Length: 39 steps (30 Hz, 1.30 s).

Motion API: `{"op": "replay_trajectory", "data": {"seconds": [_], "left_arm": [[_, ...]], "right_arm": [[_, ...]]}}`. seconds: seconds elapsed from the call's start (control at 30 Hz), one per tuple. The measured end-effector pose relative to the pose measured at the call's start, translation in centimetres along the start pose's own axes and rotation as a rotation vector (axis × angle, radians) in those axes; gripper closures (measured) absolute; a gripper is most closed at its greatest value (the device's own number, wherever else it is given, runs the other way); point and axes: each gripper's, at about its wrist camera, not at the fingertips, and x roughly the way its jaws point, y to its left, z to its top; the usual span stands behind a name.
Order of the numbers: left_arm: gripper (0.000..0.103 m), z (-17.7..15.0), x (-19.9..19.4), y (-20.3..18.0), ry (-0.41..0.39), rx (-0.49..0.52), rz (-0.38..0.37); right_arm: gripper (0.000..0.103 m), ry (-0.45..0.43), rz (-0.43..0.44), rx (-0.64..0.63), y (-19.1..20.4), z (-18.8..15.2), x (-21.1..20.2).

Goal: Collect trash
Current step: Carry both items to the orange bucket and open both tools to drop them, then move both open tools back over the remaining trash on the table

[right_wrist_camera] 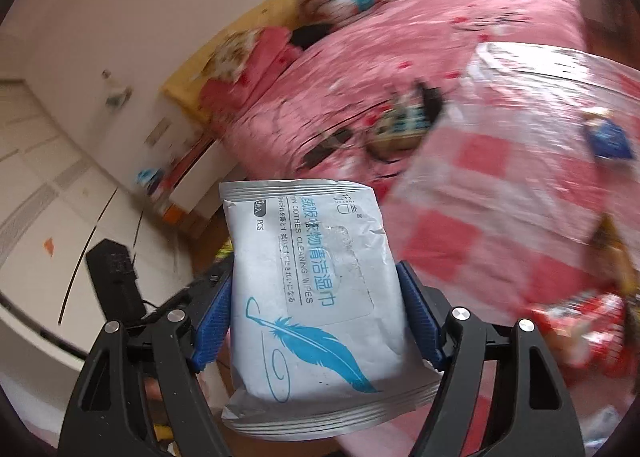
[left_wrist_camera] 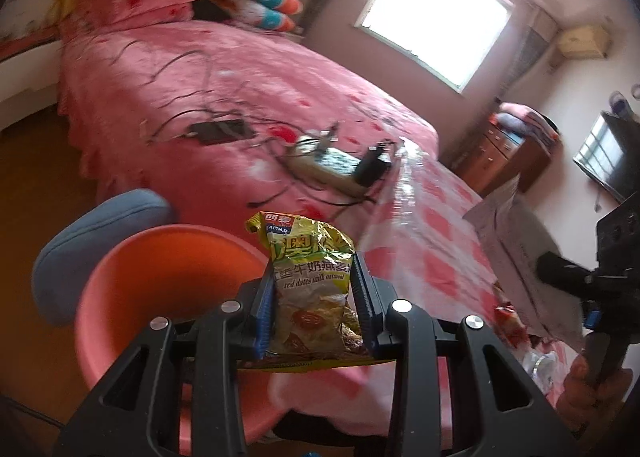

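Observation:
My left gripper [left_wrist_camera: 314,289] is shut on a yellow-green oatmeal snack bag [left_wrist_camera: 310,277], which stands upright between the blue pads. Just behind and left of the bag gapes an orange plastic basin [left_wrist_camera: 160,289]. My right gripper [right_wrist_camera: 316,297] is shut on a white pack of cleaning wipes [right_wrist_camera: 316,289] with a blue feather print, squeezed by both blue pads. The right tool's black handle [left_wrist_camera: 608,269] and the hand holding it show at the right edge of the left wrist view. More wrappers, one red [right_wrist_camera: 580,321], lie on the checked cloth [right_wrist_camera: 500,217].
A bed with a pink cover [left_wrist_camera: 224,77] fills the middle; on it lie a power strip [left_wrist_camera: 332,167], black cables and a dark flat device [left_wrist_camera: 218,131]. A blue cushion [left_wrist_camera: 92,233] sits beside the basin. A wooden cabinet [left_wrist_camera: 504,153] stands under the window.

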Motion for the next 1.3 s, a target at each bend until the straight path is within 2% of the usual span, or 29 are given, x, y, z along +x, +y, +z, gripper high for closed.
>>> {"op": "replay_trajectory", "data": {"seconds": [0.27,0.33,0.37,0.4,0.43,0.5,0.6,0.77,1.0,1.3], "left_arm": [[0.064,-0.9,0.5,5.4,0.019,-0.111,0.088],[0.051,-1.3,0.7,6.5,0.031,-0.138,0.119],[0.04,-1.4,0.8,7.1,0.034,-0.152,0.143],[0.034,-1.5,0.8,7.6,0.034,-0.163,0.162],[0.032,-1.6,0.8,8.1,0.032,-0.173,0.182],[0.028,-1.6,0.6,8.8,0.033,-0.179,0.218],[0.025,-1.5,0.3,9.2,0.026,-0.168,0.24],[0.024,-1.3,0.0,8.9,0.014,-0.149,0.254],[0.024,-1.2,0.1,7.2,0.017,-0.12,0.229],[0.022,-1.2,0.1,3.4,0.028,-0.058,0.17]], "right_arm": [[0.026,0.075,0.056,-0.098,5.2,0.9,6.0],[0.025,0.094,0.094,-0.089,5.9,1.0,7.3],[0.024,0.103,0.11,-0.088,6.3,1.1,8.0],[0.016,0.109,0.12,-0.086,6.5,1.2,8.6],[0.012,0.111,0.117,-0.08,6.6,1.2,9.2],[0.011,0.115,0.119,-0.062,6.6,0.9,9.6],[0.011,0.1,0.114,-0.052,6.3,0.6,8.9],[0.011,0.024,0.035,-0.089,5.8,0.2,6.3],[0.011,-0.045,-0.034,-0.072,3.6,-0.9,2.9],[0.011,-0.079,-0.119,-0.056,1.1,-2.6,0.5]]}}
